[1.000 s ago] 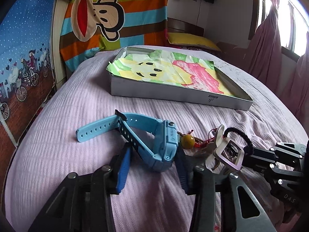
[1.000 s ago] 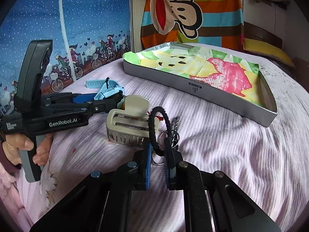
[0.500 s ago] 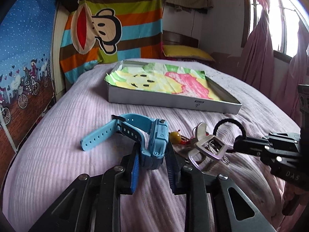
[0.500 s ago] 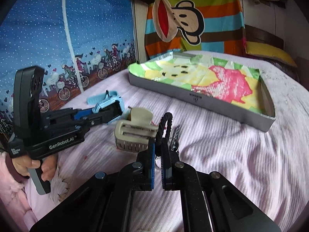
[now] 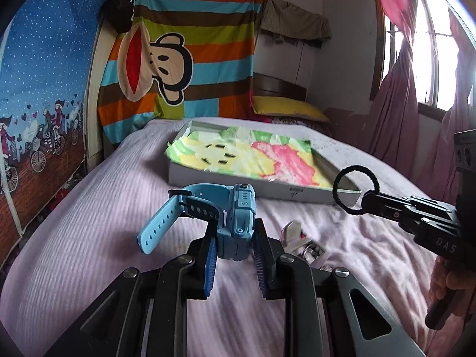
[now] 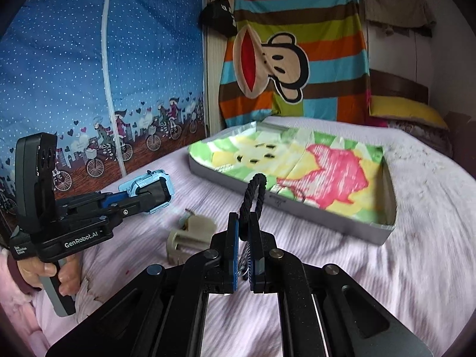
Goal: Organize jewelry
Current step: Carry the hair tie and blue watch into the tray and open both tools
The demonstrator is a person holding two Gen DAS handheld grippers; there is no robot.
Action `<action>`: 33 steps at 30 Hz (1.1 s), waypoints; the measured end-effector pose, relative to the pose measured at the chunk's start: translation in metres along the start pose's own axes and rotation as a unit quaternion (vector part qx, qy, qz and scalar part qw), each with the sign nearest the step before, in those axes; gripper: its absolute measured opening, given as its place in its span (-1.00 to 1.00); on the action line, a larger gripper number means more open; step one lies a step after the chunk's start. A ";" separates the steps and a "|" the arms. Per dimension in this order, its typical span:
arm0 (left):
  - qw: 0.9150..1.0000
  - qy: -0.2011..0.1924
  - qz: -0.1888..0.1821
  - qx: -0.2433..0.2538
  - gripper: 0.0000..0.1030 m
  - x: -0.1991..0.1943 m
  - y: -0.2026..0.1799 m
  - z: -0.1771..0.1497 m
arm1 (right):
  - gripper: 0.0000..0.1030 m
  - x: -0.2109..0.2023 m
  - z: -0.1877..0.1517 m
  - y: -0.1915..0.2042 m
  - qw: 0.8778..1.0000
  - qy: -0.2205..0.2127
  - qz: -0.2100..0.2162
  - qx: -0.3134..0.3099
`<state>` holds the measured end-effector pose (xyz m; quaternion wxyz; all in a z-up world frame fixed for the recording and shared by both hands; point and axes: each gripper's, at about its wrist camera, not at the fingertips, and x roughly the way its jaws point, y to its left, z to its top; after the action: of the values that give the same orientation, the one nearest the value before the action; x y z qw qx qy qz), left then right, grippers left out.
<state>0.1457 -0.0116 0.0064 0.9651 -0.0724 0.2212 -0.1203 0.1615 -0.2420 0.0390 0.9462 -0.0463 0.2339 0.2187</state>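
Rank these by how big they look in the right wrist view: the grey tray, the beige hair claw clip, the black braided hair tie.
1. Grey tray, lined with colourful paper.
2. Beige hair claw clip.
3. Black braided hair tie, though nearness to the camera makes clip versus tie unsure.

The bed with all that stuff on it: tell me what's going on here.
A person is sorting accessories on a bed using two hand-held grippers. The left gripper is shut on a blue smartwatch, lifted off the lilac bedspread. The right gripper is shut on a black braided hair tie, also held up. A beige hair claw clip lies on the bedspread. The grey tray with its colourful liner sits beyond, with nothing visible in it.
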 end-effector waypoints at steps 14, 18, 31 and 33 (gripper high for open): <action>1.000 -0.014 -0.013 0.009 -0.59 0.038 -0.006 0.084 | -0.91 0.035 0.077 -0.040 1.000 -0.022 -0.015 -0.004; 1.000 0.006 -0.016 -0.008 -0.59 0.065 0.000 0.099 | -0.91 0.063 0.076 -0.057 0.999 -0.015 0.001 0.038; 0.996 0.083 -0.013 -0.031 -0.58 0.129 0.008 0.083 | -0.90 0.130 0.046 -0.066 0.998 0.056 -0.003 0.035; 0.996 0.087 -0.014 -0.032 -0.58 0.132 0.007 0.082 | -0.90 0.135 0.041 -0.069 0.997 0.065 -0.002 0.039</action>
<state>0.2992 -0.0325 0.0239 0.9375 -0.0950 0.3075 -0.1322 0.3163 -0.2436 0.0118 0.9306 -0.0239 0.3032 0.2037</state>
